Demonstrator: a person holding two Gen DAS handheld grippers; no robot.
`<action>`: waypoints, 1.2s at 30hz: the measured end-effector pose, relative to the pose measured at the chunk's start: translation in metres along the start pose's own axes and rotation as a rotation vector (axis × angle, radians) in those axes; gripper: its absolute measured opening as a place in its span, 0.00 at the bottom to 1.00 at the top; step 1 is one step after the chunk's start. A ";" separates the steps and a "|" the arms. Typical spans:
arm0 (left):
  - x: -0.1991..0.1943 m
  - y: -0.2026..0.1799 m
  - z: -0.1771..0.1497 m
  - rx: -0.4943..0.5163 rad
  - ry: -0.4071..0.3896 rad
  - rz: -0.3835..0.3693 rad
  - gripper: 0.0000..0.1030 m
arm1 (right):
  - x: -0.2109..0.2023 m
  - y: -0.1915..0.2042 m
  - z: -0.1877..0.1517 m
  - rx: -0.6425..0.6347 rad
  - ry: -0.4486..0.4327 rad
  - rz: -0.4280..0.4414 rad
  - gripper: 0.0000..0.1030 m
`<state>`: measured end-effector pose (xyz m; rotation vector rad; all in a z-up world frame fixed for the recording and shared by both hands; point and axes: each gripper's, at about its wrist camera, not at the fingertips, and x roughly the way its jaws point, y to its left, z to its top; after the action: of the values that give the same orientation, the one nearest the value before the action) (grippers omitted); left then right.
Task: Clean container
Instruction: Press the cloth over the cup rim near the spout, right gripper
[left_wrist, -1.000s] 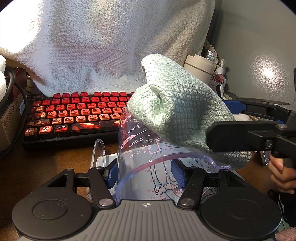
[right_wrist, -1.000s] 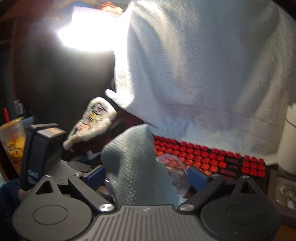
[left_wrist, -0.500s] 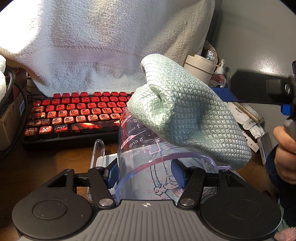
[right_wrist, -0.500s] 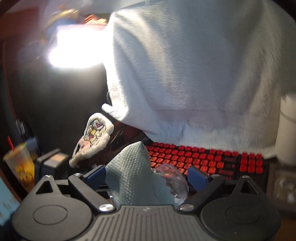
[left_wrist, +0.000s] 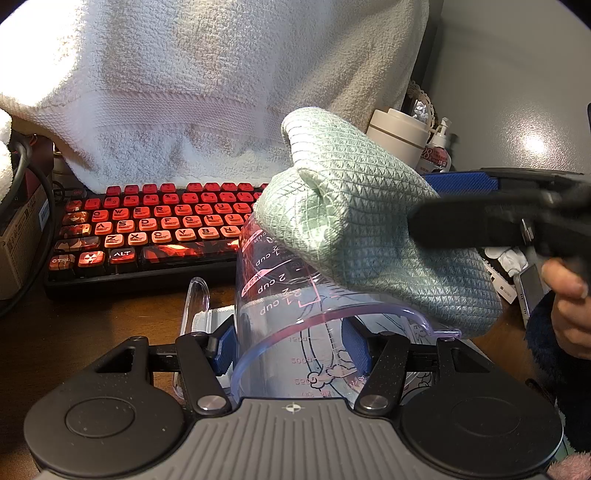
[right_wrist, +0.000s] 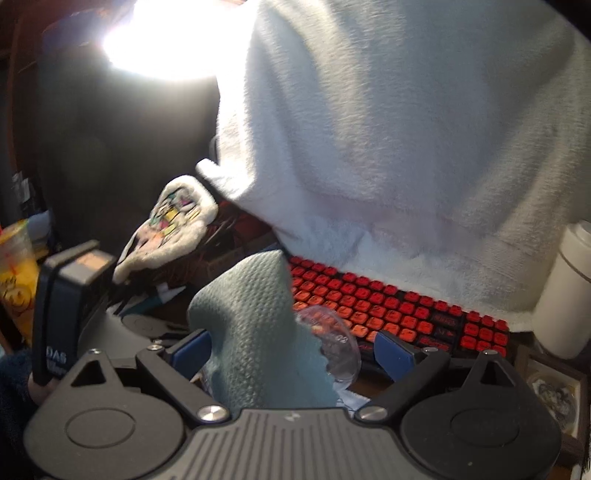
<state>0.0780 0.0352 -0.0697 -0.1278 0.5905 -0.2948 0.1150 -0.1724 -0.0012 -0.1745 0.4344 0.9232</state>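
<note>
Left gripper (left_wrist: 291, 345): clamped on cup (left_wrist: 291, 295), upside down over counter (left_wrist: 110, 325); hold steady. Cloth (left_wrist: 369, 229): draped over cup base; rub all round. Right gripper (right_wrist: 291, 347): jaws apart, cloth loose between; close first.

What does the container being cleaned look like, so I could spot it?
In front of the red keyboard, the left gripper clamps a clear plastic measuring cup. It alone is see-through, with pink cup markings and a pale green cloth draped over it.

Clear measuring cup (left_wrist: 295, 325) — upturned, cloth-draped (left_wrist: 369, 229)
</note>
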 end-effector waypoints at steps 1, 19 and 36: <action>0.000 0.000 0.000 0.000 0.000 0.000 0.57 | -0.001 -0.001 0.001 0.019 -0.005 -0.017 0.92; 0.000 0.000 0.000 0.000 0.000 0.000 0.57 | 0.003 -0.012 -0.015 0.121 -0.079 0.204 0.70; 0.000 0.000 -0.001 0.000 0.000 0.000 0.57 | 0.000 -0.014 -0.026 0.190 -0.132 0.217 0.49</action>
<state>0.0774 0.0355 -0.0701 -0.1279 0.5909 -0.2952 0.1189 -0.1899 -0.0251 0.1086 0.4210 1.0932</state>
